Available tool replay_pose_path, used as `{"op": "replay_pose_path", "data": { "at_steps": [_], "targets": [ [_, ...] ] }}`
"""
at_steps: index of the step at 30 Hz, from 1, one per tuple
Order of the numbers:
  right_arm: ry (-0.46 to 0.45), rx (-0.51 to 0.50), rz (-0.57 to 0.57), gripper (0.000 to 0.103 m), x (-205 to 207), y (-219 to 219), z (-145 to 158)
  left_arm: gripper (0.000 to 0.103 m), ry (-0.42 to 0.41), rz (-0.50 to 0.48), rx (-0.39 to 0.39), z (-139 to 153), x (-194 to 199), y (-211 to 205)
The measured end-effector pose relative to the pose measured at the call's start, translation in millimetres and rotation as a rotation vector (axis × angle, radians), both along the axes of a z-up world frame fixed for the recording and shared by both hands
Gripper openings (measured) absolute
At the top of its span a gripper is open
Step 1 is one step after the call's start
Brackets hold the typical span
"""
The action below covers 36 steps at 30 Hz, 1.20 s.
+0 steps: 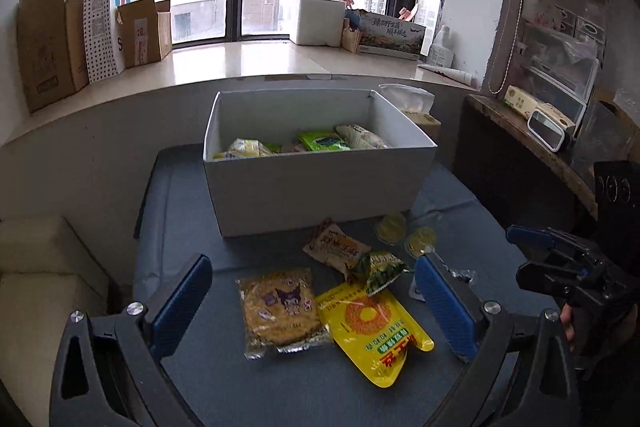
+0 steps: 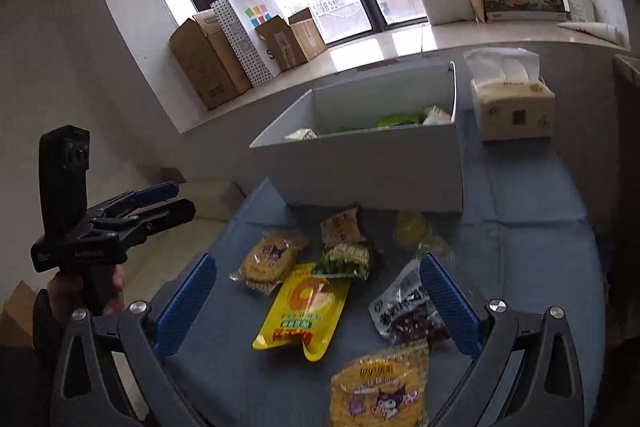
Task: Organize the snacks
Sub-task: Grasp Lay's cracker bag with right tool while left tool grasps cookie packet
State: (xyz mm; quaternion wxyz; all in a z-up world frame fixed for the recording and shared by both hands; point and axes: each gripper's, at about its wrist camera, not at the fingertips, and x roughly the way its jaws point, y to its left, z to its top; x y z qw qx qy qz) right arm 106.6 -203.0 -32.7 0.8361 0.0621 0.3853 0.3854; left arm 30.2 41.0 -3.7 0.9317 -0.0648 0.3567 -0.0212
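A white open box [image 1: 320, 195] stands at the back of the blue table and holds several snack packs [image 1: 324, 141]; it also shows in the right wrist view [image 2: 372, 163]. Loose snacks lie in front: a noodle pack [image 1: 280, 307], a yellow pouch [image 1: 374, 331], a green pack [image 1: 380, 267], a beige pack [image 1: 336, 245], yellow jelly cups [image 1: 404, 233]. My left gripper [image 1: 316, 301] is open above the noodle pack and pouch. My right gripper [image 2: 320, 301] is open above the yellow pouch [image 2: 304, 307], with a dark pack [image 2: 408, 311] and a second noodle pack [image 2: 380, 387] near it.
A tissue pack [image 2: 512, 107] stands right of the box. Cardboard boxes [image 1: 52, 39] and a paper bag [image 1: 108, 15] sit on the windowsill behind. A wooden shelf with containers [image 1: 552, 115] is at the right. A cream cushion [image 1: 40, 267] lies left of the table.
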Motion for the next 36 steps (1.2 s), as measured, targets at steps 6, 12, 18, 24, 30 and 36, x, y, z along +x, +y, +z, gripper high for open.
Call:
{"op": "replay_pose_path", "data": {
  "at_steps": [6,12,18,24,30,36],
  "targets": [
    [0.004,-0.138,-0.05,0.103,-29,-13,-29,0.103,0.045,0.032,-0.065,-31,-23,-3],
    [0.029,-0.295,-0.026,0.103,-38,-3,-64,0.103,0.072,0.033,-0.055,-42,-24,-5],
    [0.014,-0.423,-0.018,0.103,-41,9,-87,0.103,0.109,0.05,-0.031,-55,-19,0],
    [0.036,-0.46,-0.026,0.098,-39,8,-100,0.103,0.134,0.062,-0.059,-65,-15,10],
    [0.037,-0.461,-0.019,0.079,-41,4,-94,0.103,0.168,0.053,-0.026,-75,1,6],
    [0.033,-0.387,-0.036,0.079,-41,-6,-75,0.103,0.237,0.053,0.0,-96,40,4]
  ]
}}
